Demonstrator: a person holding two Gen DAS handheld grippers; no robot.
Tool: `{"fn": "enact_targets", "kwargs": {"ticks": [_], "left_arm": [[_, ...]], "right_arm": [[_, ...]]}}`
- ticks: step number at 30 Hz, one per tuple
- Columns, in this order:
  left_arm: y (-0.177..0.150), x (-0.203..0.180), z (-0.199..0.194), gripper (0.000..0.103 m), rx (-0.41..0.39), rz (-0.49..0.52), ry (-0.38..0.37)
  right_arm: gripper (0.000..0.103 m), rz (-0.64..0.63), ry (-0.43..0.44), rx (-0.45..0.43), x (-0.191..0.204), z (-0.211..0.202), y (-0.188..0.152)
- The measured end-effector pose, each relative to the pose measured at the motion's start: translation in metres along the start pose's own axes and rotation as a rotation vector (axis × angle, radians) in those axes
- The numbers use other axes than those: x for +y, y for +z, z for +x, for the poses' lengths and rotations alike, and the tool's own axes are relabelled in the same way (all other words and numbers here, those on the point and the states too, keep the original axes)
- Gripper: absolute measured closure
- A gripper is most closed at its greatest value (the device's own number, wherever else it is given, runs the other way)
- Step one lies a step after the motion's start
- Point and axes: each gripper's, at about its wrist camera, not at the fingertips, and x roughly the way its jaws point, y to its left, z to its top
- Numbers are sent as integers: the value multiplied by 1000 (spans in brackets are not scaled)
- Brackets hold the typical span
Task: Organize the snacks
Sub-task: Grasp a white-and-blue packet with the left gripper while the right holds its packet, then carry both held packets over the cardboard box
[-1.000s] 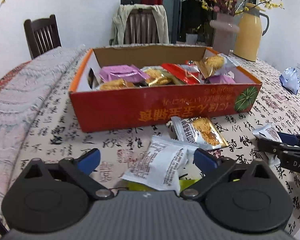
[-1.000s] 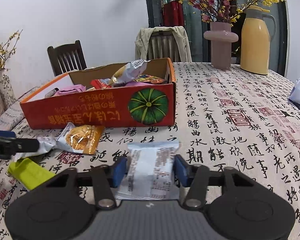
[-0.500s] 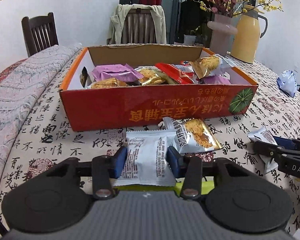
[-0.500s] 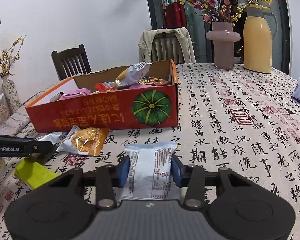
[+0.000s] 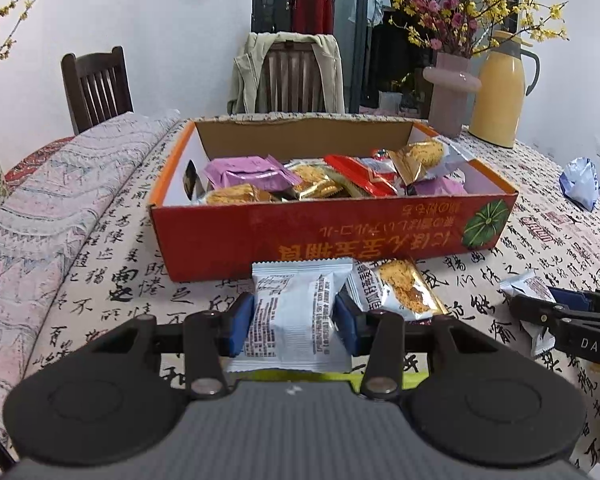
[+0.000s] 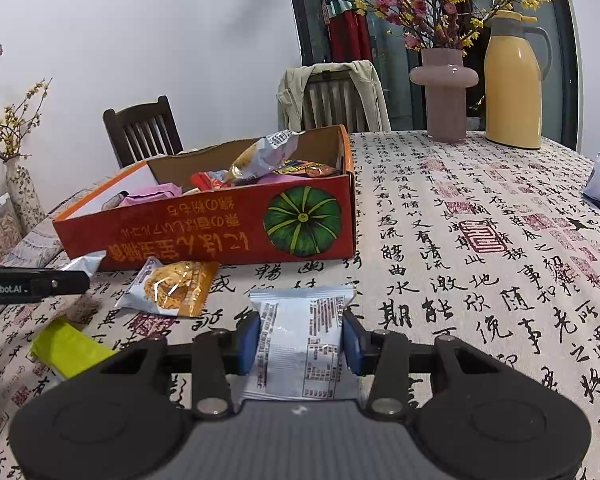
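An open red cardboard box [image 5: 300, 236] [image 6: 204, 240] with several wrapped snacks inside stands on the table. In the left wrist view my left gripper [image 5: 294, 318] is shut on a white snack packet [image 5: 296, 312], held just in front of the box. In the right wrist view my right gripper [image 6: 302, 338] is shut on another white snack packet [image 6: 300, 344], right of the box's near corner. An orange-and-silver snack packet [image 5: 404, 290] [image 6: 172, 286] lies on the cloth by the box front. The right gripper's black fingers [image 5: 556, 312] show at the left view's right edge.
A yellow-green packet [image 6: 68, 348] lies at the near left. A pink vase [image 6: 444, 96] with flowers and a yellow thermos jug [image 6: 514, 80] stand at the back right. A blue-white bag [image 5: 580, 180] sits far right. Wooden chairs [image 5: 96, 84] stand behind the calligraphy-print tablecloth [image 6: 480, 240].
My left gripper closed on the white packet, straightened it and lifted it slightly off the cloth. The right gripper kept its grip on its packet and stayed in place.
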Motion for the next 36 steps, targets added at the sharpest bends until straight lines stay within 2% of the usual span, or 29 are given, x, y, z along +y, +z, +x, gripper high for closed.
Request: {"fn": "enact_targets", "kwargs": {"ticks": [11, 23, 31, 36], "left_arm": [[20, 2, -29, 58, -134, -18, 35], [70, 1, -27, 57, -231, -58, 67], [104, 3, -11, 57, -277, -95, 124], [113, 8, 7, 57, -275, -117, 148]], "right_arm": [[61, -31, 15, -86, 11, -14, 8], [61, -97, 52, -249, 45, -14, 76], [61, -111, 63, -296, 58, 13, 125], [61, -102, 74, -303, 60, 34, 135]]}}
